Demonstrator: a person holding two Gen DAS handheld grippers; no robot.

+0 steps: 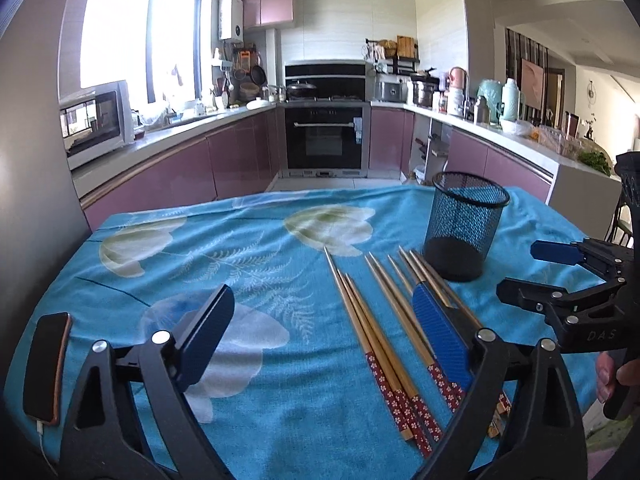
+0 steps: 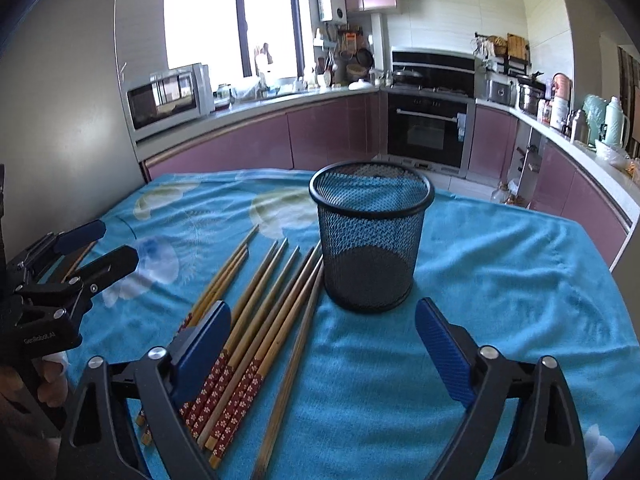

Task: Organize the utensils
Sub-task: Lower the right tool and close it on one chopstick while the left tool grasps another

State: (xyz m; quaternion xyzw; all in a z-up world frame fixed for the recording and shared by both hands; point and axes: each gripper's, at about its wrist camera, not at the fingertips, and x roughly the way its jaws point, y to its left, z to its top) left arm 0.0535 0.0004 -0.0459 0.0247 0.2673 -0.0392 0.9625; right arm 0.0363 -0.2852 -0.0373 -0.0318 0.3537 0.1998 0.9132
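With both grippers, left and right, wide open and empty, the chopsticks lie loose on the cloth beside the empty cup; pickup seemingly comes next, needing one pinched.

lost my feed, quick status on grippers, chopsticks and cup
Left gripper and right gripper open, empty. Chopsticks loose on cloth beside empty mesh cup. Nothing blocking.

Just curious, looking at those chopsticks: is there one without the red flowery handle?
Yes: the chopstick lying nearest the mesh cup. It is plain brown along its whole visible length, while the others have red, white-flowered ends.
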